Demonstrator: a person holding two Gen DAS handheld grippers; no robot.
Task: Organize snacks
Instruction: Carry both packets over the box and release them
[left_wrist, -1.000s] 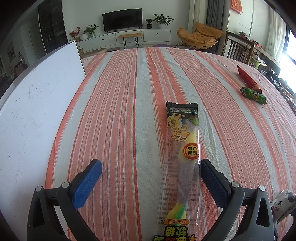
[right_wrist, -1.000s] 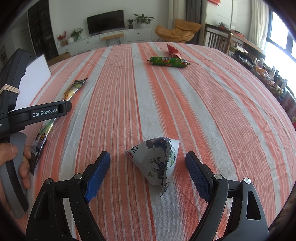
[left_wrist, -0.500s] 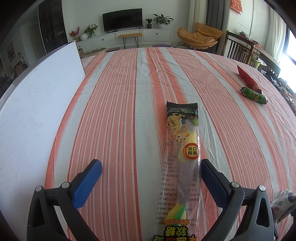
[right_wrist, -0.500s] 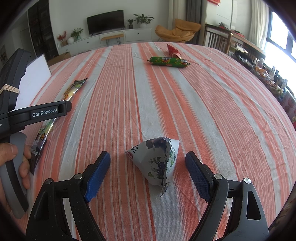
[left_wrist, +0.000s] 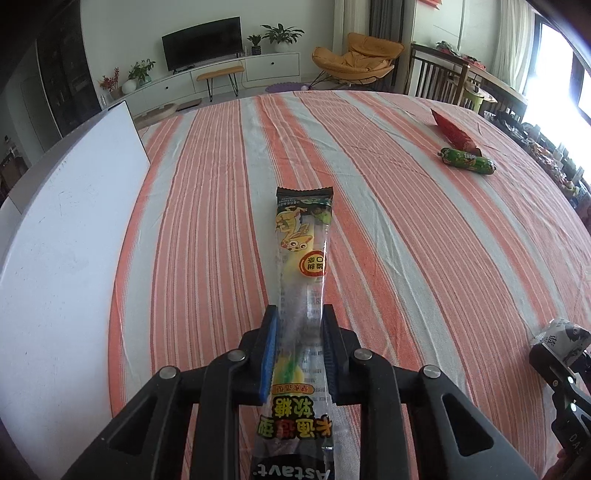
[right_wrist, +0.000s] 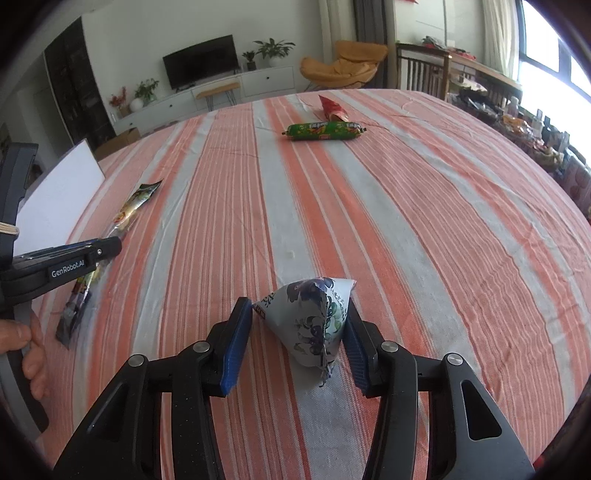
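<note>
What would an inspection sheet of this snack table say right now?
Surface: striped tablecloth, lightly wrinkled.
Job's things: long gummy packet; triangular pouch; green sausage and red packet together at the far side.
Clutter: white board at the left edge.
Tongs: left tongs have just closed, shut on the gummy packet; right tongs have just been closing, pads against both sides of the pouch.
Cables: nothing seen.
Surroundings: TV, orange chair.
</note>
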